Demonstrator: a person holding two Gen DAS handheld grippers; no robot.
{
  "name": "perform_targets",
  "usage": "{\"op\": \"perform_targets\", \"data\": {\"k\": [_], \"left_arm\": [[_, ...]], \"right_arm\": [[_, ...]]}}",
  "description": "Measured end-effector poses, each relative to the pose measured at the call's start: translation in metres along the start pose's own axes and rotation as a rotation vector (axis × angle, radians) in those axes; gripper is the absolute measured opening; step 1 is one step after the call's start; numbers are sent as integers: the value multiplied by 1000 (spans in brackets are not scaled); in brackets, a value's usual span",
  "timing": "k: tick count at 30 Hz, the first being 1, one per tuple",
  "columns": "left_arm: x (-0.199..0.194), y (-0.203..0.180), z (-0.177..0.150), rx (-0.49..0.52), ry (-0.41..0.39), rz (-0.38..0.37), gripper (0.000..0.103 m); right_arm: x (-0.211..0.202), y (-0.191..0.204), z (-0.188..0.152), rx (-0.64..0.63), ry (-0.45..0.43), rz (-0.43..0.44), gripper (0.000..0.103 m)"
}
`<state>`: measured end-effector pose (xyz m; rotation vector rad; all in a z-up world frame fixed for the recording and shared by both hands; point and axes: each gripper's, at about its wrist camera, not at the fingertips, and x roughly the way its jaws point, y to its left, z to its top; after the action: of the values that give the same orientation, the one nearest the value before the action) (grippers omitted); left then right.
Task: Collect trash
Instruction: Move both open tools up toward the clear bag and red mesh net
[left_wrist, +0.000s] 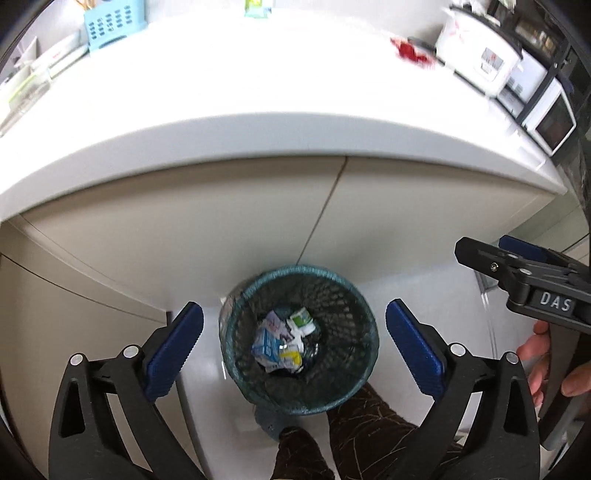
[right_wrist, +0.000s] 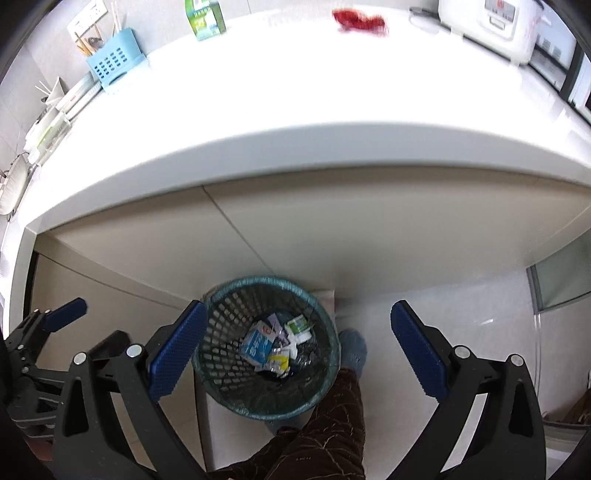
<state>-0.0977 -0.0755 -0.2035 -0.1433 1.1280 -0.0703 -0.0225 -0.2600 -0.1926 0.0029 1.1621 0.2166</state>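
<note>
Overhead, both grippers' fingers (left_wrist: 184, 332) (right_wrist: 417, 347) gape wide, empty, above the wastebasket (left_wrist: 347, 291).

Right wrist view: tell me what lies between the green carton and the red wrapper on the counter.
Only bare white counter lies between the green carton and the red wrapper in the right wrist view.

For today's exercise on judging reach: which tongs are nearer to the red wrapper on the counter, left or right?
Right, though only slightly. The right tongs hang open over the bin, on the side where the red wrapper lies. The left tongs hang open beside them, farther to the left.
</note>
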Motion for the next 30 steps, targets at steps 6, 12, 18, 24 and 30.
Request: {"op": "perform_targets", "data": {"k": [6,12,18,24,30], "left_arm": [[-30,6,26,-28,-62,-9,97],[-57,4,60,-29,-134,5,97],[-68,11,94,-50,-172,35,97],[-65,25,131,-94,-173,69,97],[-51,35,172,-122,-168,105,97]], "right_arm": [[-29,5,27,-23,-101,-18,95],[-49,1,66,-1,-171,-11,95],[-55,-8,107,17,-205,-28,95],[-48,-18,143,35,-211,-47,95],[-31,-26,184,15,-199,-46,95]]}}
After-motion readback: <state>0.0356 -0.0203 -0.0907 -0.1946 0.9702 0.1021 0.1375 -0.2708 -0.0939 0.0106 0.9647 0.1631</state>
